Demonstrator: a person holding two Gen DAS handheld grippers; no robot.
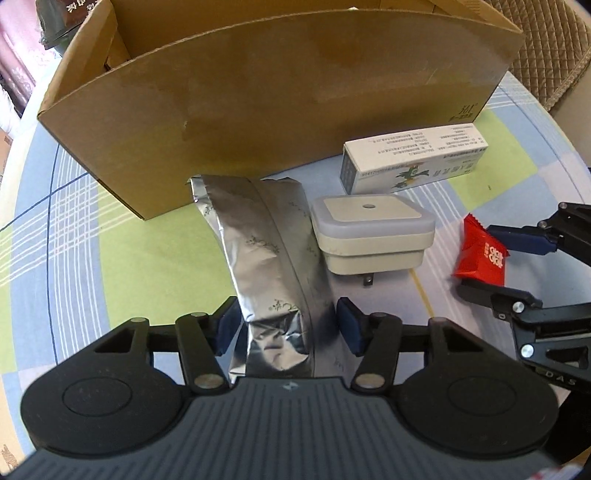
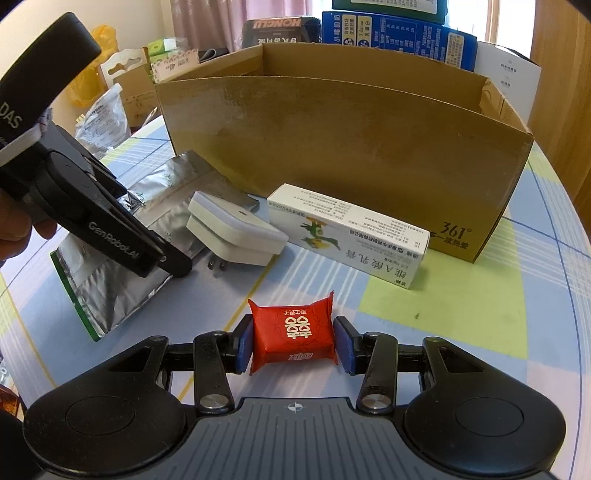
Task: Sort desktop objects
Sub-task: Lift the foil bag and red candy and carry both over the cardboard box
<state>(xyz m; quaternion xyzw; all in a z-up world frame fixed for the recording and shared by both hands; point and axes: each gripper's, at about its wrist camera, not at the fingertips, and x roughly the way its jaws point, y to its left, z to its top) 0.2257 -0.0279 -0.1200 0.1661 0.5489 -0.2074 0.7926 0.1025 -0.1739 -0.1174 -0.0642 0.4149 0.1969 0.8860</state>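
Observation:
A silver foil pouch (image 1: 266,251) lies on the checked tablecloth; my left gripper (image 1: 288,325) straddles its near end with blue pads on both sides, the right pad slightly apart from it. The pouch also shows in the right wrist view (image 2: 110,280) under the left gripper. My right gripper (image 2: 293,341) holds its pads against a red candy packet (image 2: 293,332), which also shows in the left wrist view (image 1: 480,251). A white plug night light (image 1: 369,232) (image 2: 236,232) and a white medicine box (image 1: 417,158) (image 2: 351,236) lie in front of an open cardboard box (image 1: 277,92) (image 2: 351,147).
The cardboard box stands upright at the back of the table, its open top above the objects. Stacked blue cartons (image 2: 399,33), bags (image 2: 103,118) and small boxes crowd the far side behind it. The round table edge (image 2: 576,206) curves away at the right.

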